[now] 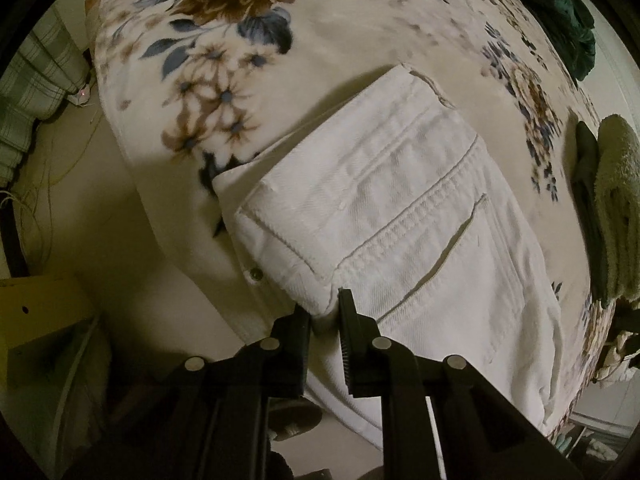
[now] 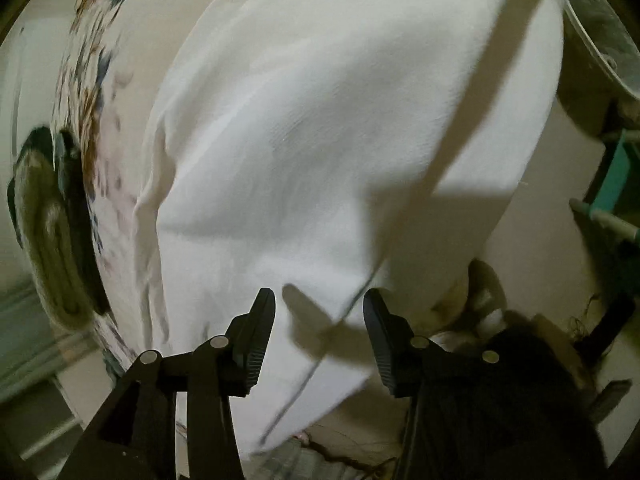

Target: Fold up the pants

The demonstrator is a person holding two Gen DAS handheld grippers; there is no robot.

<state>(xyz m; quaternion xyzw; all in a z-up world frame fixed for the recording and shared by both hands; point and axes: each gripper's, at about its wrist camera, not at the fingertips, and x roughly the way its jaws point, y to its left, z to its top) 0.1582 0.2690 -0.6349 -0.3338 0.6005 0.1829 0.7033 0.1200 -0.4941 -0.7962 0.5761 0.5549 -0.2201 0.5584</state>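
Left gripper: your left gripper (image 1: 325, 312) has its two black fingers pinched onto the near corner of the waistband, with only a narrow strip of white cloth showing between the jaws.
Right gripper: your right gripper (image 2: 319, 312) has its fingers spread wide apart, gripping nothing; white cloth lies beyond the gap, and whether the tips touch it you cannot tell.
Pants: the white pants (image 1: 400, 220) lie on the bed, waist end toward your left gripper, with a back pocket (image 1: 472, 276) and its stitched seams facing up. A metal button (image 1: 255, 275) shows at the near left edge of the waistband. In the right wrist view the pants (image 2: 320, 120) fill most of the frame as a smooth, blurred white sheet crossed by shadows, with a thin dark line of a seam or edge running down between your right fingers.
Bed cover: the floral blanket (image 1: 224, 60), cream with brown and blue flowers, lies under the pants and reaches to the far edge.
Right of the pants: a folded olive-green towel (image 1: 616, 208) sits near the blanket's right edge, apart from the pants.
Far corner: a dark green cloth (image 1: 568, 28) is bunched at the blanket's upper right, well apart from the pants.
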